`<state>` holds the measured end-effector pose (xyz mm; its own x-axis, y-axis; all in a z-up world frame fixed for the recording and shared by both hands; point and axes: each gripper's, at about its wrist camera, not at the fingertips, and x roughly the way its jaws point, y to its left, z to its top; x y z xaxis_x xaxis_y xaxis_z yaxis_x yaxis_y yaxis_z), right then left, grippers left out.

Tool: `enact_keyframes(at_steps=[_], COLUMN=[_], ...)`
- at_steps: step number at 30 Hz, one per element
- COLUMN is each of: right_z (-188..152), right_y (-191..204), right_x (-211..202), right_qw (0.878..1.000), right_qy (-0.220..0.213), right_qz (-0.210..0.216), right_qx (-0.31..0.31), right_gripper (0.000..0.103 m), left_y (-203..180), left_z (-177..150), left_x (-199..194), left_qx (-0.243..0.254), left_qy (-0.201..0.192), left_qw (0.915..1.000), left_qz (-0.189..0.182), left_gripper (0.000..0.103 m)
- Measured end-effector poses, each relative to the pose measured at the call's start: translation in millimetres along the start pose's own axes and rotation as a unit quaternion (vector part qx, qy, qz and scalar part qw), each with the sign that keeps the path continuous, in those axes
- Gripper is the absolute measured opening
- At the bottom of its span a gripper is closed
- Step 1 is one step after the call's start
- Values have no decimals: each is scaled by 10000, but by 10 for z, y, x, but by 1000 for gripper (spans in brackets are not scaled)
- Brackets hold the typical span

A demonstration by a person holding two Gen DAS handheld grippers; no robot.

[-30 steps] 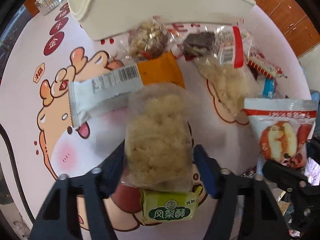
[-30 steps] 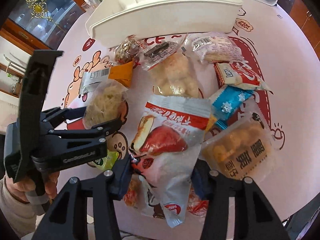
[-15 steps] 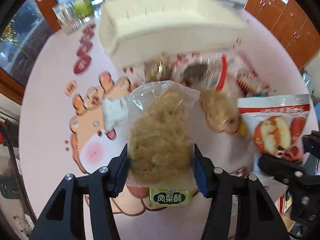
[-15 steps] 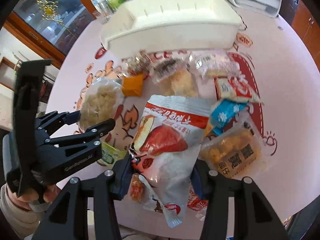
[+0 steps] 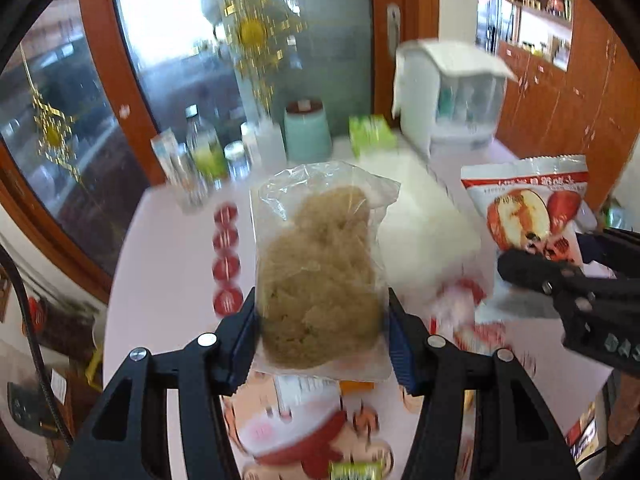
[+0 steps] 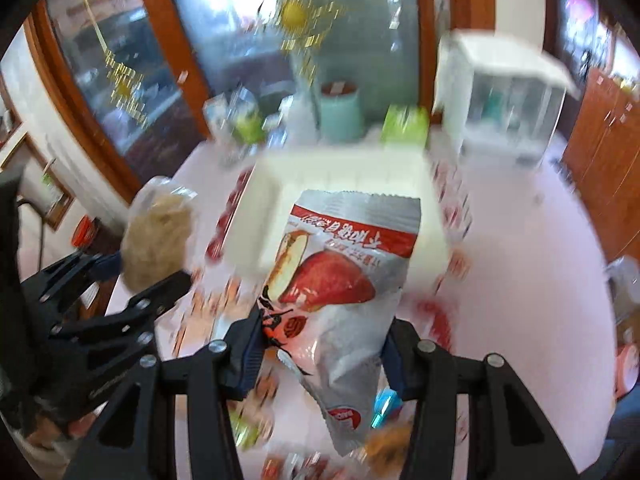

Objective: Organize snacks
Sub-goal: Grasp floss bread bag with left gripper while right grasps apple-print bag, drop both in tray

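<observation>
My left gripper [image 5: 322, 336] is shut on a clear bag of brown floss cake [image 5: 320, 276], held up in the air above the pink table [image 5: 168, 276]. My right gripper [image 6: 320, 348] is shut on a silver and red snack packet with an apple picture [image 6: 340, 276]. That same packet [image 5: 524, 204] shows at the right of the left wrist view, and the floss cake bag [image 6: 158, 232] at the left of the right wrist view. The white bin [image 6: 340, 172] lies beyond both packets on the table. Blurred loose snacks [image 6: 384, 404] remain below on the table.
At the table's far edge stand bottles and jars [image 5: 200, 156], a teal canister [image 5: 306, 132], a green box [image 5: 370, 134] and a white appliance [image 5: 452, 92]. A glass door [image 5: 240, 32] and wooden cabinets [image 5: 560, 96] lie behind.
Both grippers have risen with their packets and tilted up, so the view now takes in the far table edge and the room. The snack pile has dropped low in the frames.
</observation>
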<state>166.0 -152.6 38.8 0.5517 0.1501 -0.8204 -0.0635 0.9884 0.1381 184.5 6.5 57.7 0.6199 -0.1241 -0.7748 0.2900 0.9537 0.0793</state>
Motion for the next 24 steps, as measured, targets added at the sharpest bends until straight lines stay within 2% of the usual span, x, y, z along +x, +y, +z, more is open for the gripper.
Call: enact_keyframes(at_steps=[5, 9, 15, 16, 17, 19, 22, 24], right_z=[635, 919, 1023, 1025, 1020, 991, 947, 915], right_y=[-183, -314, -442, -459, -468, -495, -547, -580], right_x=[244, 633, 1267, 1363, 1461, 1630, 1811, 1860], right_qw=[9983, 9974, 9968, 9967, 9962, 9949, 9902, 9881], right_qy=[-450, -326, 60, 150, 258, 506, 904, 995], right_qz=[-293, -350, -410, -399, -429, -395, -260, -183], right_qx=[246, 532, 681, 697, 708, 776, 1033, 1160], right_gripper=[50, 50, 52, 54, 54, 54, 54, 55], left_y=[87, 205, 250, 243, 244, 242, 249, 267], left_z=[556, 830, 887, 861, 861, 840, 795, 759], left_x=[305, 872, 1463, 1524, 1594, 1639, 1621, 1623], left_qx=[-121, -354, -587, -593, -574, -568, -601, -641], left_qy=[-268, -44, 257, 286, 323, 306, 171, 198], left_qw=[9995, 9994, 9979, 9978, 9978, 9979, 9980, 9978], left_qz=[60, -2, 83, 44, -5, -14, -9, -5], left_gripper=[55, 55, 56, 58, 71, 89, 94, 94])
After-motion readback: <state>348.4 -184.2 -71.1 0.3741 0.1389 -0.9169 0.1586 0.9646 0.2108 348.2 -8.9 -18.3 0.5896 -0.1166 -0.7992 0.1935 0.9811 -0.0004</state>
